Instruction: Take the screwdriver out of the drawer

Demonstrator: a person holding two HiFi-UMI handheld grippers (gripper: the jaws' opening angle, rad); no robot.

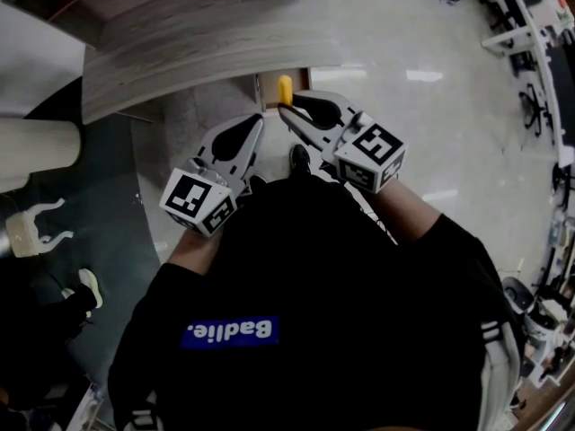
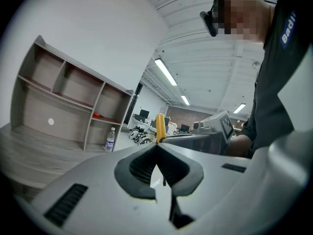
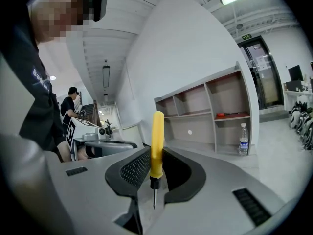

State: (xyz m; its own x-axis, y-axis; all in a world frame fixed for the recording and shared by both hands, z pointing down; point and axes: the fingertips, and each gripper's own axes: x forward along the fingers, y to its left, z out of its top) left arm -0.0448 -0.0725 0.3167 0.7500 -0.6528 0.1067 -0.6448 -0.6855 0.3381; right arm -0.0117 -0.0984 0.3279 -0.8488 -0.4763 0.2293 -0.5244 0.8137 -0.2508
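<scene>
Person (image 1: 323, 312) in black top fills lower half of head view. Wood-grain counter (image 1: 180, 61) spans upper left. Open shelf (image 3: 210, 111) sits right of centre in right gripper view, against white wall. Left gripper (image 1: 257, 122) left of centre in head view, jaws pressed together, nothing between. Right gripper (image 1: 287, 110) just right of it, clamped on screwdriver (image 1: 285, 89). Yellow handle between pads, sticking up past jaw tips in right gripper view, metal tip low. In head view screwdriver at upper centre, by counter's edge. Bottle (image 3: 243, 138) at shelf's foot, right side.
</scene>
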